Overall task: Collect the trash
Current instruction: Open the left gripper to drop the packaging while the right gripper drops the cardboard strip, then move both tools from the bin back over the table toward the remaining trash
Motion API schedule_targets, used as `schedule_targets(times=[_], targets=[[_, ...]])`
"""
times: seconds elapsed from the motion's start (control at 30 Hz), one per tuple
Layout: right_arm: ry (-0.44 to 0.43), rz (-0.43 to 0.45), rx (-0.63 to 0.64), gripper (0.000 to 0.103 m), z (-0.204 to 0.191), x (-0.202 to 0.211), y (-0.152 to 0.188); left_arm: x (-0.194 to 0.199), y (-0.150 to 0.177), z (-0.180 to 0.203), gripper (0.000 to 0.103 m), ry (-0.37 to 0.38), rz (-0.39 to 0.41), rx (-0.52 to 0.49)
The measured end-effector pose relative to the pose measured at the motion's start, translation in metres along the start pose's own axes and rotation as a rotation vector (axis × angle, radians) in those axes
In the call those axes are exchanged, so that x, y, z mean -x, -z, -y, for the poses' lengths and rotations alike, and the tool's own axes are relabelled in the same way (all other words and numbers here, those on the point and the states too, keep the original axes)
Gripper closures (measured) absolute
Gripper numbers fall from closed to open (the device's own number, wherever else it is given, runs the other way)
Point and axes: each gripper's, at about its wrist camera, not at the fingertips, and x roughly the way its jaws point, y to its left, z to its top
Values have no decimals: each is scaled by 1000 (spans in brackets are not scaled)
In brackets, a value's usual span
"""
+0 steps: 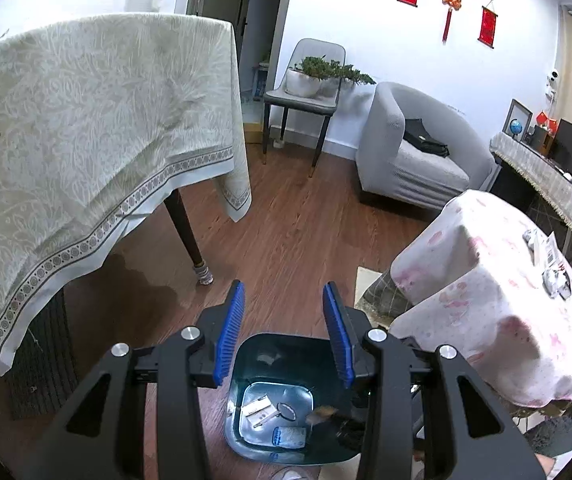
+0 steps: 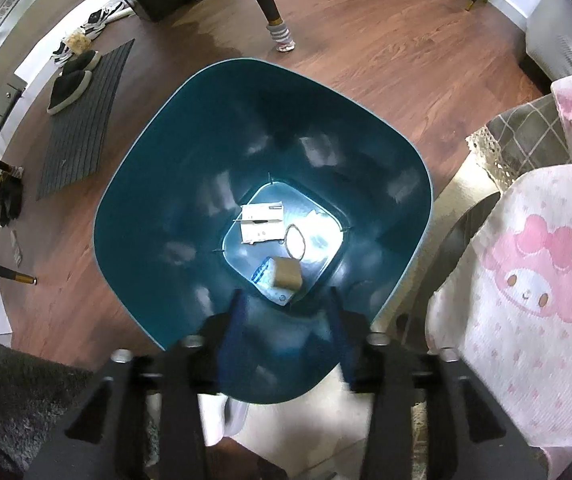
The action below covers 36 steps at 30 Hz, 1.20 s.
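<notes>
The right tongs (image 2: 286,308) point straight down into the teal trash bin (image 2: 157,200), their blue fingers (image 2: 233,320) parted with nothing between them. In the right wrist view the trash lies on the bin's floor, past the fingertips toward 12 o'clock: a tan block (image 2: 288,274) just beyond the tips, resting on a blue-and-white packet (image 2: 263,276); a thin ring (image 2: 296,242) beside the block at 1 o'clock; and a white paper slip (image 2: 261,224) farther off at 11 o'clock of the block. None of it touches the fingers. The bin stands on a wooden floor (image 2: 366,40), with a pink-patterned cloth (image 2: 526,280) at 3 o'clock and a dark ribbed mat (image 2: 85,120) at 10 o'clock. The left tongs (image 1: 283,328) hang above the same bin (image 1: 269,348), tilted downward, their blue pads (image 1: 231,332) apart and empty; from here the bin's opening sits directly under and behind the tips at 6 o'clock, with the paper slip (image 1: 259,408), ring (image 1: 286,410) and packet (image 1: 290,436) visible inside. A table under a pale patterned cloth (image 1: 85,120) fills 10 o'clock, a grey armchair (image 1: 406,152) stands at 1 o'clock.
</notes>
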Motion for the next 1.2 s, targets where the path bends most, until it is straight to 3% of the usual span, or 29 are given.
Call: schedule_targets(times=[0.4,0.93,1.2], targets=[[-30,111,36,55,8,50,10,8,-22,26,55,28,40,-8],[-29,408,67,55,24,174,38,8,-43,79,43,55,93,-66],[17,532,14,53,63,226,65,2,-46,114,37,89,97,-93]])
